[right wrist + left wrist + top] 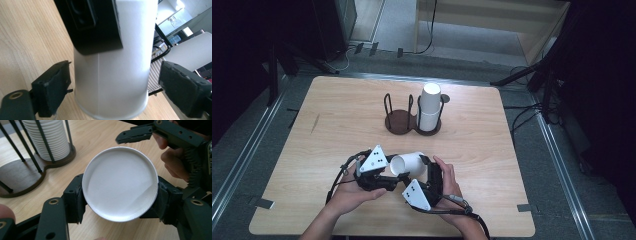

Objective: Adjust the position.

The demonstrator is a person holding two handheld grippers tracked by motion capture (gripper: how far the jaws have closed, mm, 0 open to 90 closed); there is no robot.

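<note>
A white paper cup (408,164) lies on its side just above the table's front middle, held between both hands. In the left gripper view its round bottom (120,183) faces me, and my left gripper (120,202) is shut on it, pads pressed to both sides. In the right gripper view the cup (112,82) stands between the jaws of my right gripper (117,92), with a gap at each pad, so that gripper is open. One black pad of the left gripper (92,25) presses on the cup wall above. From above, the left gripper (398,173) and right gripper (428,170) sit close together.
A dark two-place cup rack (399,121) stands at the middle of the wooden table (337,125). Its right place holds a tall stack of white cups (430,107); its left place is bare. Black stands and cables lie on the floor around the table.
</note>
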